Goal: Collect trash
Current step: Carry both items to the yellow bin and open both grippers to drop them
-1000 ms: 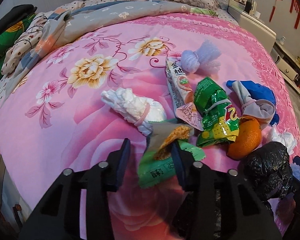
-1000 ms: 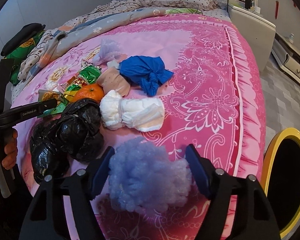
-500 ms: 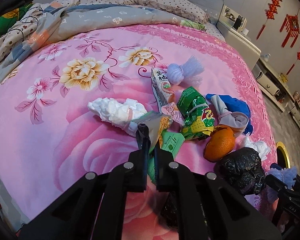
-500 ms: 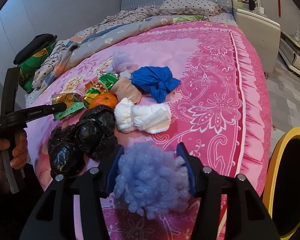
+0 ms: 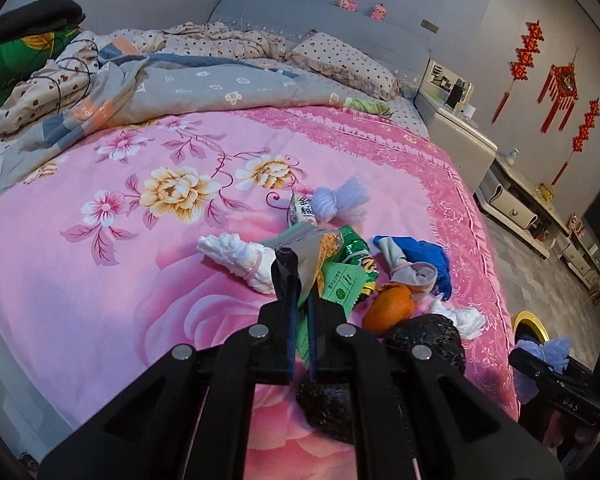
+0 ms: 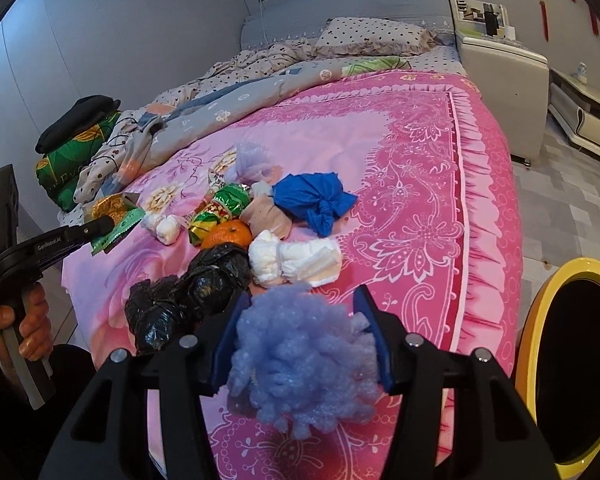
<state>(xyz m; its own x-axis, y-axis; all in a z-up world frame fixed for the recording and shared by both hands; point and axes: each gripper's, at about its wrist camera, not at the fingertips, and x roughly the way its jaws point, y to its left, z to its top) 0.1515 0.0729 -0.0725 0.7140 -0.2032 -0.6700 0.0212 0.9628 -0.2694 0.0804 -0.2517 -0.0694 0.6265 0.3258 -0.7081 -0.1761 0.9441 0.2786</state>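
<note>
Much litter (image 5: 352, 268) strewn across pink floral bedspread (image 5: 100, 280)

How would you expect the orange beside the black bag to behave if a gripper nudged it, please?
The orange looks round and smooth, so it would probably roll on the bedspread. Wedged against the black bag and wrappers, it may only shift. It seems firm, likely heavier than the wrappers.

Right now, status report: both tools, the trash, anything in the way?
Left tool shut on green wrapper. Right tool shut on purple fluff. Yellow-rimmed bin right, unobstructed. Orange, black bag remain on bed.
</note>
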